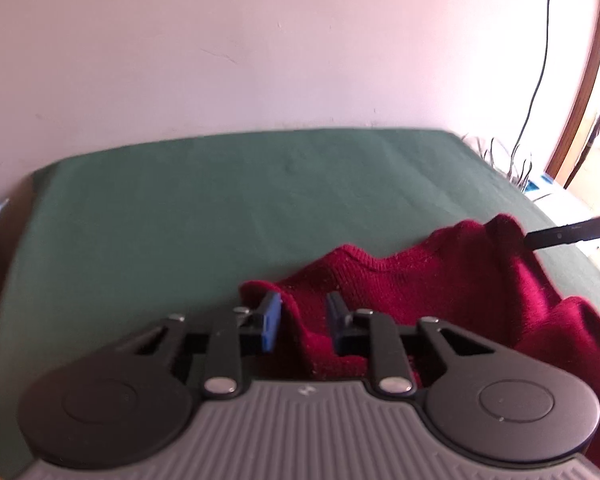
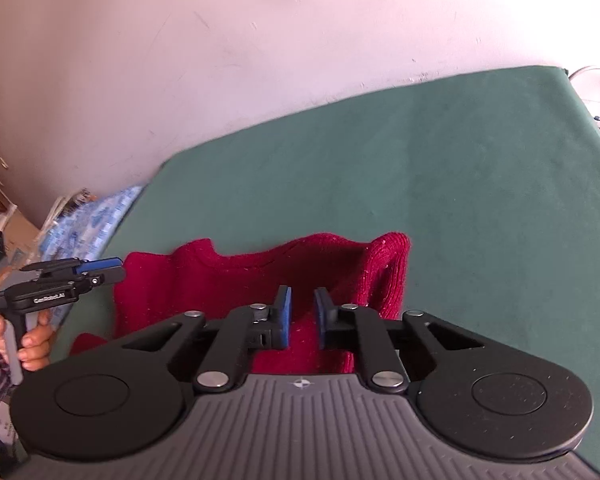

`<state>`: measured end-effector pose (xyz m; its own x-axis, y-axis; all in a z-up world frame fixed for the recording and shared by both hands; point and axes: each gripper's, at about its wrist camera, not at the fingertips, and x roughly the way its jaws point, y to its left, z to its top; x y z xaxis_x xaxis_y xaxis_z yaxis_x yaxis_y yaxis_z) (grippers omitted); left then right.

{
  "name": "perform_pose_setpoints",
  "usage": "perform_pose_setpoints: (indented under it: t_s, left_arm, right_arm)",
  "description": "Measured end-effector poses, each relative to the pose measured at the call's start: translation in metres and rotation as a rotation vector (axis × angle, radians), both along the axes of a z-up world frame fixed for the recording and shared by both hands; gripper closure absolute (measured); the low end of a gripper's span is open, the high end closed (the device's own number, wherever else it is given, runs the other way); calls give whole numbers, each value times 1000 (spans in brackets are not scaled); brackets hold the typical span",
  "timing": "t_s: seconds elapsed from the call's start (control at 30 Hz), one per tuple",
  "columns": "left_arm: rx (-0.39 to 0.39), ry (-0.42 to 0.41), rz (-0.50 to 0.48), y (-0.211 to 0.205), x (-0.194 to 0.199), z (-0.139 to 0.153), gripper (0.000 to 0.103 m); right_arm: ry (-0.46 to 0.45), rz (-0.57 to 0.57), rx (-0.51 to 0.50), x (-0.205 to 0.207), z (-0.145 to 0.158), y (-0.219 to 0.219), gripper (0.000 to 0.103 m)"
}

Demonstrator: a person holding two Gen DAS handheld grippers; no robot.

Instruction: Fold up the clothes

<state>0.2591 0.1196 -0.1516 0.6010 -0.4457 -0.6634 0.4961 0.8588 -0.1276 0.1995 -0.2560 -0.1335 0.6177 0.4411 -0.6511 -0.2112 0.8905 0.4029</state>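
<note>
Both hand-held grippers, left [image 1: 303,312] and right [image 2: 302,312], pinch the rumpled crimson knit sweater [image 1: 440,280] narrowly

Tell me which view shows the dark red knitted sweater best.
Right wrist view: the dark red knitted sweater shows its whole far edge, corner to corner, on the green sheet. Left wrist view shows it off to the right, with the near part behind the left gripper.
</note>
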Motion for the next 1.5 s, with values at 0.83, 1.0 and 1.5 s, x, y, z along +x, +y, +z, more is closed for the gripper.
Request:
perform_pose_setpoints:
  t_s: [0.83,1.0,1.5]
  left_arm:
    - [-28,-20,-34,-13,15,5,74]
    - [-87,-72,-63,9,-17,36,60]
    - [-105,40,-22,56,-149,22,45]
  right_arm:
    - [31,-230,143,11,-8,-38,92]
    - [-28,-140,144,-18,21,-32,85]
    - [43,-40,39,-144,31,-13,71]
